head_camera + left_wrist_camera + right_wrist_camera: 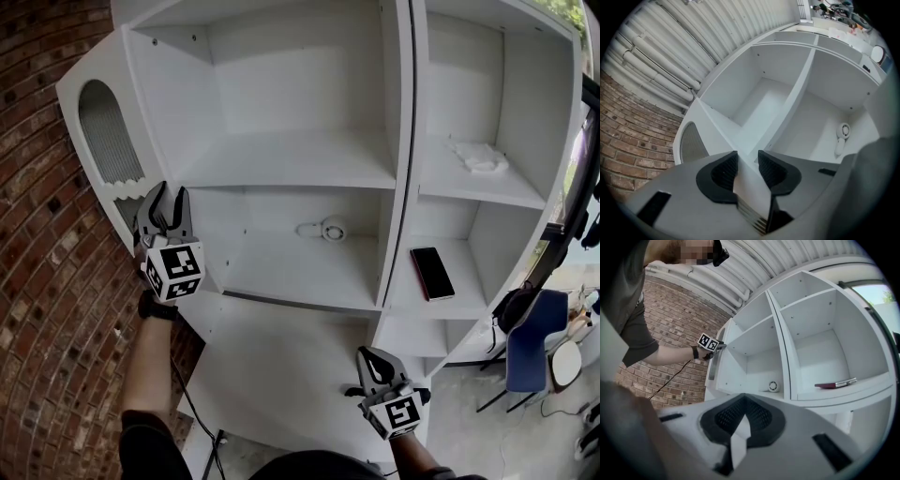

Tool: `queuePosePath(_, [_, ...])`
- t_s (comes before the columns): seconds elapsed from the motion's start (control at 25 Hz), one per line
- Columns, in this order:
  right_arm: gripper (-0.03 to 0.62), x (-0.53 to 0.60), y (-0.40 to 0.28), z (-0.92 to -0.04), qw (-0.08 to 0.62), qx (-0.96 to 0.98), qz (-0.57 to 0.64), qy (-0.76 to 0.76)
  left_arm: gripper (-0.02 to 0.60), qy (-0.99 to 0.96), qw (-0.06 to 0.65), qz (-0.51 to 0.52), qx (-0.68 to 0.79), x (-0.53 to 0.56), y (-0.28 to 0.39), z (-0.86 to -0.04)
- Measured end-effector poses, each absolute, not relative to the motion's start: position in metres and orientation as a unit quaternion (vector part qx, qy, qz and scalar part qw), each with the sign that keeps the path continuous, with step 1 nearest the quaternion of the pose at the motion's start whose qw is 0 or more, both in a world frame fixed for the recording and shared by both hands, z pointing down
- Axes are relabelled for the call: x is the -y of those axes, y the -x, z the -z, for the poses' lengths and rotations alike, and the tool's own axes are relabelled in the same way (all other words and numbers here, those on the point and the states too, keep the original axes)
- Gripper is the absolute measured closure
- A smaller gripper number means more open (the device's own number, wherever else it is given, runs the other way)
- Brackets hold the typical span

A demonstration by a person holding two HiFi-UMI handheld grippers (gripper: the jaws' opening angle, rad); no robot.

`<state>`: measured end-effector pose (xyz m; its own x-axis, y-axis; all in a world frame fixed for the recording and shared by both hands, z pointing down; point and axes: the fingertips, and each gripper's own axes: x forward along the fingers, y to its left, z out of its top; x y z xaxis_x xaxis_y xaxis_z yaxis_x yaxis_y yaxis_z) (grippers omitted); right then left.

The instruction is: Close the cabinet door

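Observation:
The white cabinet door (103, 122), with an arched ribbed window, stands swung open at the cabinet's left, before the brick wall. My left gripper (166, 197) is at the door's free edge, low on the panel. In the left gripper view its jaws (747, 161) stand partly open, with the door's edge (717, 124) running into the gap; I see no pad pressing on it. The right gripper view shows this gripper (712, 344) at the edge-on door (712, 366). My right gripper (375, 361) hangs low before the cabinet, shut and empty (744, 401).
A red phone (432, 273) lies on a right-hand shelf, with a white cloth (480, 157) on the shelf above. A round white object (330, 228) sits on the middle left shelf. The brick wall (47, 281) is close behind the door. A blue chair (530, 352) stands at the right.

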<state>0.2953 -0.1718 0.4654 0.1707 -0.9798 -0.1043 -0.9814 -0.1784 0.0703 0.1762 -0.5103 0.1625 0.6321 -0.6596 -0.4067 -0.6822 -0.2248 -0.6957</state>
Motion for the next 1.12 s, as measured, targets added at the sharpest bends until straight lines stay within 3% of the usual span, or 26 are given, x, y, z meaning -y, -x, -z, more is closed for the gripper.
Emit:
queuePosePath(0.2, [0.595,0.18,-0.288,-0.456,0.01,-0.65,-0.074,0.756,0.422,0.801,0.44,-0.009,-0.407,0.507,-0.177,-0.164])
queuePosePath(0.52, [0.595,0.211,-0.26,-0.427,0.015,-0.683,-0.099,0.723,0.422,0.819,0.422,-0.026,-0.387,0.491,-0.152,-0.164])
queuePosePath(1.12, [0.595,0.292,-0.186,-0.346,0.008,-0.748,-0.197,0.633,0.423,0.82,0.347,-0.042,-0.453,0.464,0.029,-0.183])
